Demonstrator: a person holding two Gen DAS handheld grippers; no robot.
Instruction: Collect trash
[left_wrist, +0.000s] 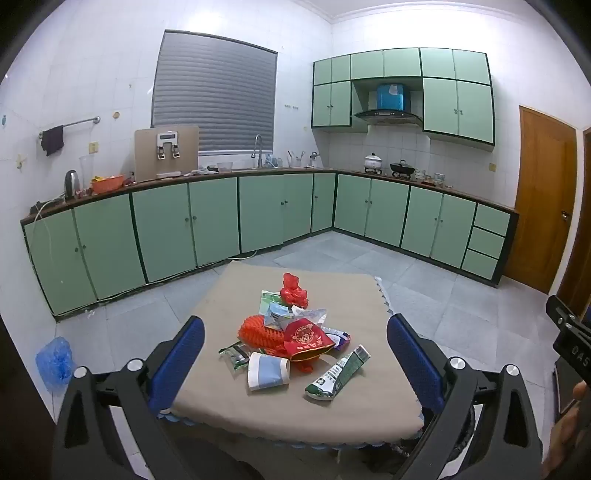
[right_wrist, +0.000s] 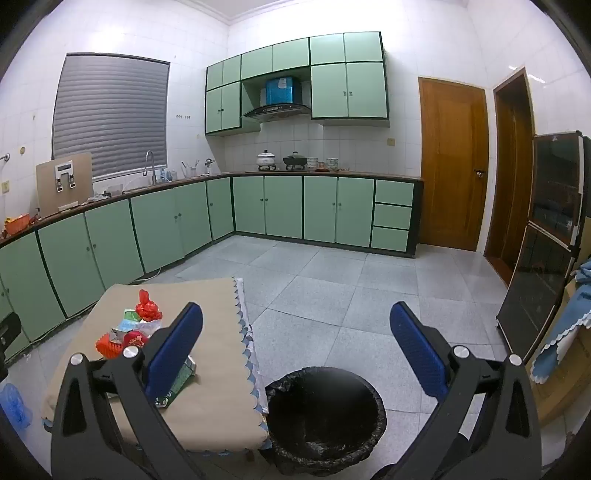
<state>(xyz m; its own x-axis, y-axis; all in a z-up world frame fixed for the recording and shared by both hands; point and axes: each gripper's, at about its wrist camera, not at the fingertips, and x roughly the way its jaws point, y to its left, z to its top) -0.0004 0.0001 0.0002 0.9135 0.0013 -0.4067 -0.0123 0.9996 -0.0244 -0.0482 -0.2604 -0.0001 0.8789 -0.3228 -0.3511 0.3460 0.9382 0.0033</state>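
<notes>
A pile of trash lies on a small table with a beige cloth (left_wrist: 332, 413): a red plastic bag (left_wrist: 293, 291), an orange net (left_wrist: 255, 332), a red pouch (left_wrist: 306, 338), a paper cup on its side (left_wrist: 267, 374) and a green-and-white carton (left_wrist: 338, 373). My left gripper (left_wrist: 295, 354) is open, held above and in front of the pile, holding nothing. My right gripper (right_wrist: 295, 350) is open and empty above a black-lined trash bin (right_wrist: 325, 413), which stands on the floor right of the table (right_wrist: 221, 406). The pile also shows in the right wrist view (right_wrist: 136, 325).
Green cabinets (left_wrist: 184, 225) run along the far walls under a counter with a sink and pots. A blue bag (left_wrist: 53, 360) lies on the floor to the left. Wooden doors (right_wrist: 452, 162) and a dark glass cabinet (right_wrist: 546, 258) stand on the right.
</notes>
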